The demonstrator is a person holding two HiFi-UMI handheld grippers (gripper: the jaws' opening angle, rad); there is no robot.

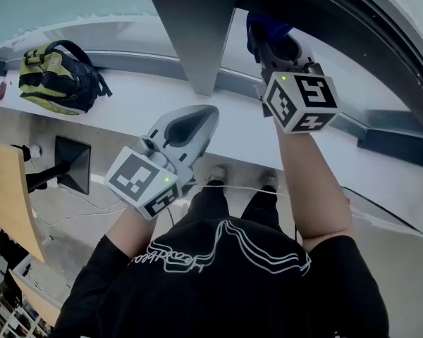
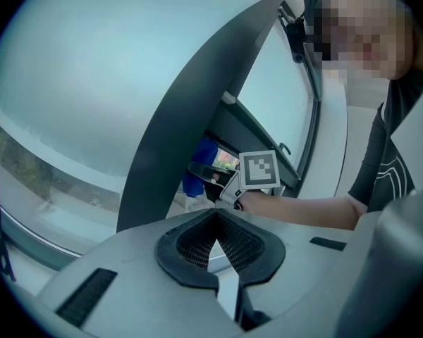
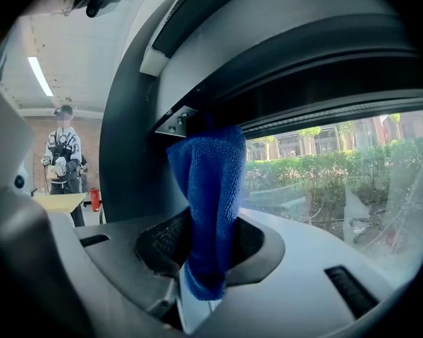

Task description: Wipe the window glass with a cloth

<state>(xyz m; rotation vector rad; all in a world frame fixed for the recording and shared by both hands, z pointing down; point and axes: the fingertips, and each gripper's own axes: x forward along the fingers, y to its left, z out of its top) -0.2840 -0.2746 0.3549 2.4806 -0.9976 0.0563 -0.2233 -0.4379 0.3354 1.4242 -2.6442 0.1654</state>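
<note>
blue microfibre cloth point(image 3: 211, 182) is clamped in the right gripper point(image 3: 206, 255), raised beside the clear window glass point(image 3: 324, 182) at 1 o'clock in head view. left gripper point(image 2: 217, 243) is clenched on nothing, at 8 o'clock.

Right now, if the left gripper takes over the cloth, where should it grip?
Probably the free upper fold of the cloth standing above the right gripper, coming from the room side; the window glass blocks the far side.
</note>
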